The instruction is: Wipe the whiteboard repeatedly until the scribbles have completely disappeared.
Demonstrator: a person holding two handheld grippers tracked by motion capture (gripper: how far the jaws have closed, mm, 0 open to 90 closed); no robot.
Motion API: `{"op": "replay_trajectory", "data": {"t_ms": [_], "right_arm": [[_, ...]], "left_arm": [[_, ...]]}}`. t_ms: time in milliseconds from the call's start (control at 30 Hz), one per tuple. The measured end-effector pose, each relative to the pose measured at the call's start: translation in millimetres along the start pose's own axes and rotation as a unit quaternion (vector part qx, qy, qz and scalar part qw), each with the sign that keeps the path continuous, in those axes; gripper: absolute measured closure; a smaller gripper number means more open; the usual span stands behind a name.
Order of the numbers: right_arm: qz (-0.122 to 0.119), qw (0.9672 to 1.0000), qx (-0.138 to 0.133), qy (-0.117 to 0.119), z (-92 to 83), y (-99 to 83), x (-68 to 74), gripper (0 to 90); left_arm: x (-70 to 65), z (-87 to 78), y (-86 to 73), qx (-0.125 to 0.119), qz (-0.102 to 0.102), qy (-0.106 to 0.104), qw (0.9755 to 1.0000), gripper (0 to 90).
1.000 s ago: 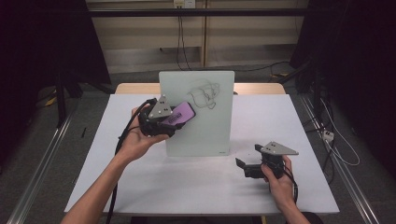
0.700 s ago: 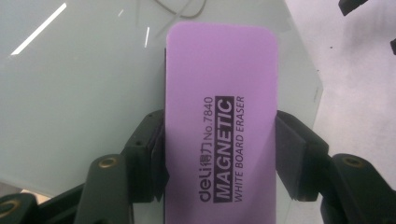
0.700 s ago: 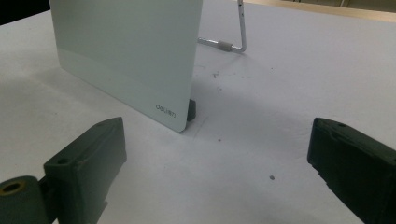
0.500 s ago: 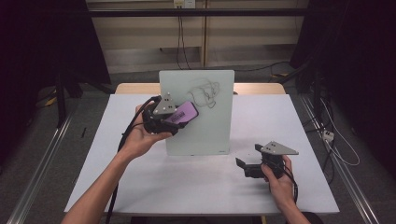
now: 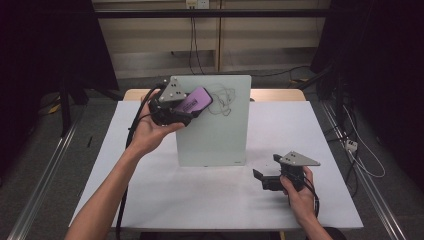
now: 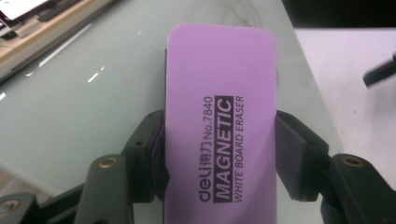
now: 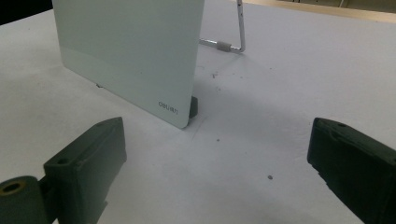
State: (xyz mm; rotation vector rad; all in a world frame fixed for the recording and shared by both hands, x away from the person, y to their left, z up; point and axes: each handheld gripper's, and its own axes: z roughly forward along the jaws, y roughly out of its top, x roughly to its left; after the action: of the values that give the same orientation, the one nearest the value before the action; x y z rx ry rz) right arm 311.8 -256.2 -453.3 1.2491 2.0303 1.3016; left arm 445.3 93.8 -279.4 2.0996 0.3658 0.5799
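A pale green whiteboard (image 5: 215, 125) stands upright on a wire stand in the middle of the white table (image 5: 150, 200). A black doodle (image 5: 224, 101) is drawn near its top. My left gripper (image 5: 192, 107) is shut on a purple magnetic eraser (image 5: 195, 101), held against the board's upper left just beside the doodle. In the left gripper view the eraser (image 6: 219, 126) sits clamped between both pads, over the board (image 6: 84, 98). My right gripper (image 5: 260, 179) rests on the table at the right, open and empty, its jaws wide apart facing the board's lower corner (image 7: 177, 109).
The board's wire stand (image 7: 236, 32) props it from behind on the table. Cables (image 5: 192, 40) hang down the wall beyond the table's far edge. A floor rail (image 5: 45, 175) runs along the table's left side.
My left gripper has risen with the eraser, from the board's left middle to its upper left beside the doodle. The right gripper has stayed put.
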Motion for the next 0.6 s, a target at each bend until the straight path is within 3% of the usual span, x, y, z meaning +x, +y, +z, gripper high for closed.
{"op": "replay_trajectory", "data": {"t_ms": [200, 600], "right_arm": [[0.0, 1.0, 0.0, -0.001, -0.1, -0.1, -0.3, 4.9], [0.0, 1.0, 0.0, -0.001, 0.0, -0.1, -0.1, 4.9]], "left_arm": [[3.3, 0.3, 4.8, -0.007, -0.003, 0.001, 1.0, 40.9], [-21.2, 20.4, -1.0, 0.028, 0.032, -0.018, 0.9989, 40.9]]}}
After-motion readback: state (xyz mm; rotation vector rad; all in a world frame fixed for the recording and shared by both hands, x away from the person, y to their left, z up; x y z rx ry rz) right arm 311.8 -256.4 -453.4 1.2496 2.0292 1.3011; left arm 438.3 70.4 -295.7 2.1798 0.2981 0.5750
